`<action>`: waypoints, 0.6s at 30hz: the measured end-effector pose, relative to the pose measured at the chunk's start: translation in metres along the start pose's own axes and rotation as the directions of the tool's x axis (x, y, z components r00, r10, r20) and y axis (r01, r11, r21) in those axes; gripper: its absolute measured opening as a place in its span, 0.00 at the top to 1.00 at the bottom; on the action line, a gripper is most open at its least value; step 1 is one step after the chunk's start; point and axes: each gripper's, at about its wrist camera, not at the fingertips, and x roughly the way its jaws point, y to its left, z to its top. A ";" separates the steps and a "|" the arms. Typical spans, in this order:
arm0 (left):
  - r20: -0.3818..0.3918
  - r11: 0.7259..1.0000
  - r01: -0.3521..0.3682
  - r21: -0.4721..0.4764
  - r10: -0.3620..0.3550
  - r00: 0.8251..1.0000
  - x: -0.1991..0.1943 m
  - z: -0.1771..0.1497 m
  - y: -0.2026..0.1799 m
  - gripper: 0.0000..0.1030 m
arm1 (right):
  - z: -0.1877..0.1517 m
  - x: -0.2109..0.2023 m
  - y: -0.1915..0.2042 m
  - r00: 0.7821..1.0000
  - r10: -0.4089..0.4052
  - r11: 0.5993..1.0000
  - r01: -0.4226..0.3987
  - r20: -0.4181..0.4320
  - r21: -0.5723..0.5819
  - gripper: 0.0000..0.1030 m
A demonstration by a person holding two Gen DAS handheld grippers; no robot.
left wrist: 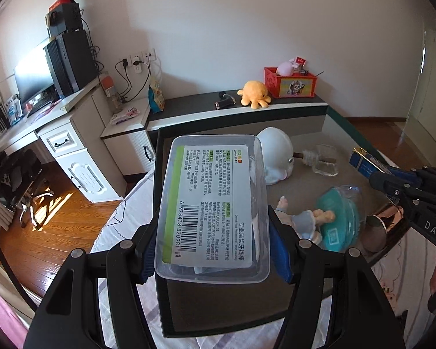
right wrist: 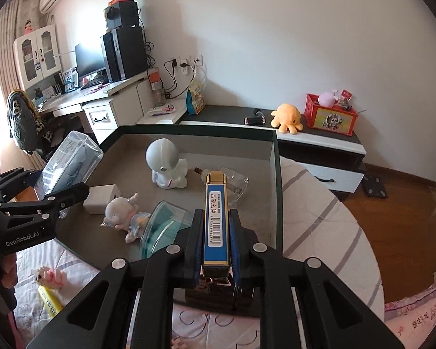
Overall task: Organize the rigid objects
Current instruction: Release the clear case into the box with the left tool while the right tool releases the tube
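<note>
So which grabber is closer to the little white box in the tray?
Left. The left gripper, clamped on a clear plastic box, hangs just beside the white box. The right gripper, holding a blue box, sits farther off, past the doll.

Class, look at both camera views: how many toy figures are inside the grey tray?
2. The white astronaut figure stands near the tray's far wall; the small doll lies on its side nearer the cameras, beside a teal item. Others may be hidden behind the grippers.
</note>
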 end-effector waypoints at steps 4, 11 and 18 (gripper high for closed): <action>-0.031 1.000 -0.010 -0.007 0.010 0.999 0.016 -0.002 0.000 0.37 | -0.002 0.020 0.000 0.999 -0.008 1.000 0.008 -0.046 0.000 0.85; -0.014 1.000 -0.002 -0.012 0.002 1.000 0.004 -0.007 -0.002 0.10 | -0.006 0.013 -0.004 0.999 -0.025 0.999 0.026 -0.029 0.030 0.62; 0.123 0.999 0.024 -0.042 -0.019 0.992 -0.075 -0.027 -0.002 0.00 | -0.018 -0.062 0.018 0.995 -0.029 0.999 0.026 0.100 0.031 0.20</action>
